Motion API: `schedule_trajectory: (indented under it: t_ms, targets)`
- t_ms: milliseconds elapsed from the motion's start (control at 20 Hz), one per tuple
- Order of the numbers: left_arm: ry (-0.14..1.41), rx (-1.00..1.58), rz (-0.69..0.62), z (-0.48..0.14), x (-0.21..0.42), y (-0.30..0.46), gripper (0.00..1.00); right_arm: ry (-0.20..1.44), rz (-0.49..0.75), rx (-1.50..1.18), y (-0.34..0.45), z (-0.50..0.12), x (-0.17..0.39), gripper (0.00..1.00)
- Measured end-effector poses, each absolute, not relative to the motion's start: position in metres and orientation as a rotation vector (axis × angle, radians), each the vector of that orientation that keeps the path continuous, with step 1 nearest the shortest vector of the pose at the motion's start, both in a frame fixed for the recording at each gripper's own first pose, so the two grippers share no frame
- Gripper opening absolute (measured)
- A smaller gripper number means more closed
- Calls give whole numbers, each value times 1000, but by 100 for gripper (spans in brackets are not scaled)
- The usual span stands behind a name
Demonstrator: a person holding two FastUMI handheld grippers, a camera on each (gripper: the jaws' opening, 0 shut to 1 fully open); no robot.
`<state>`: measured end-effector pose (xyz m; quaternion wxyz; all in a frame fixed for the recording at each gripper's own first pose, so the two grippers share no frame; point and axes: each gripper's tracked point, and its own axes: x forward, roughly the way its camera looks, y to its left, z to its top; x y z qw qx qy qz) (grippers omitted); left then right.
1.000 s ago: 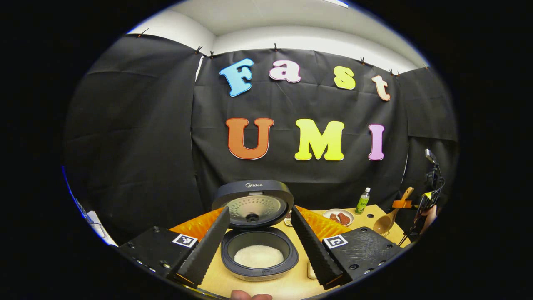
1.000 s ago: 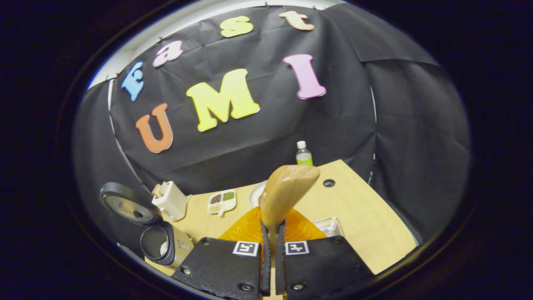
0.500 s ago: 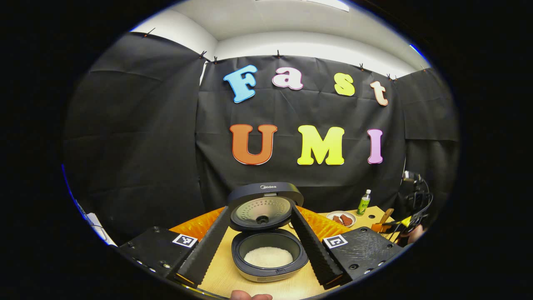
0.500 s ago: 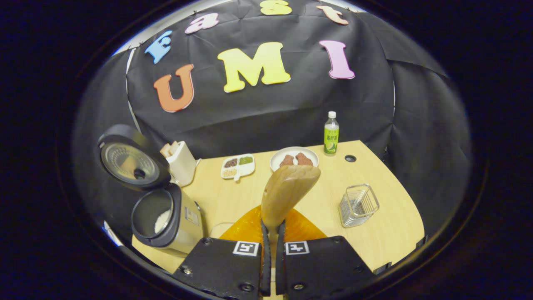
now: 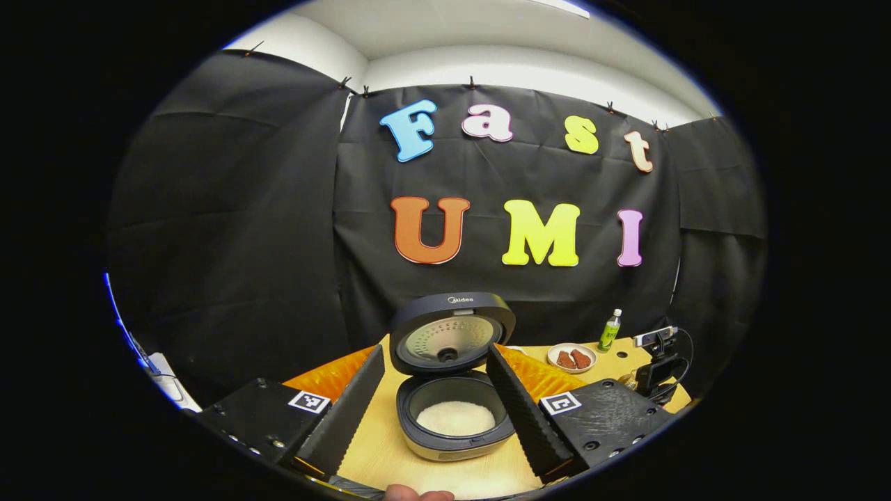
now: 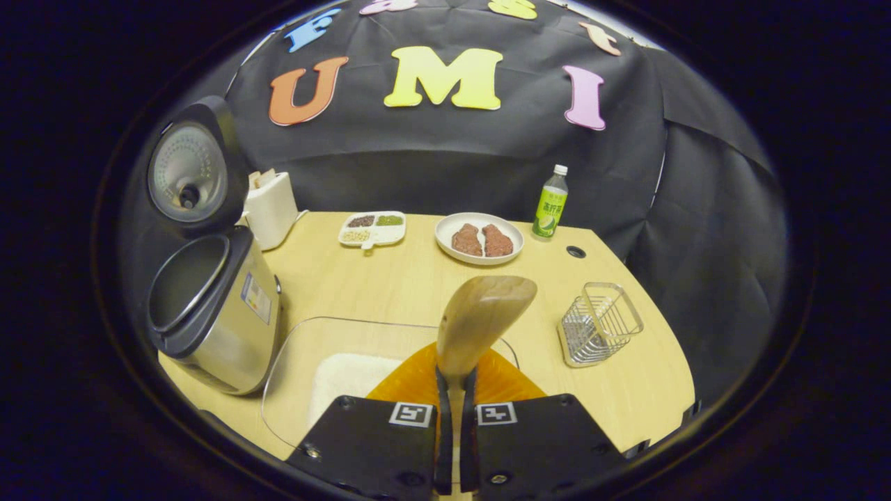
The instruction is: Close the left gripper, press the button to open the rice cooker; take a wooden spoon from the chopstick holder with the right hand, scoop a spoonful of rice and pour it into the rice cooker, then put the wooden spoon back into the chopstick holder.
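Note:
The rice cooker stands with its lid raised and white rice in its pot. My left gripper is held open just in front of it, a finger on each side, touching nothing. My right gripper is shut on the handle of the wooden spoon, whose bowl points up and forward, above the near rim of a glass dish with rice in it. The rice cooker is to its left, and the wire chopstick holder stands to its right.
A plate of meat, a green bottle, a small divided dish and a white box line the back of the wooden table. The other gripper's gear is at the table's right edge.
My right gripper has tipped down with the spoon still held, bringing the glass dish of rice and the tabletop into sight. The left gripper stays open, and the cooker has drifted slightly right in its view.

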<state>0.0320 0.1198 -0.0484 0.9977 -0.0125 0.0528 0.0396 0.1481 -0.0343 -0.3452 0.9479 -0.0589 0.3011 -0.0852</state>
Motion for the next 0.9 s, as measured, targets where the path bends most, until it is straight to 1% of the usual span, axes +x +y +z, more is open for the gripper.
schedule_trajectory:
  t_ms: [250,550,900]
  targets:
    - [125,-25,87,-53,24,120,95,605,-153,-99,-16,-351,151,10]
    - [135,-27,99,-56,12,121,95,610,-77,-42,27,-358,151,10]
    - [138,-24,120,-57,4,119,95,662,-39,182,52,-358,151,10]
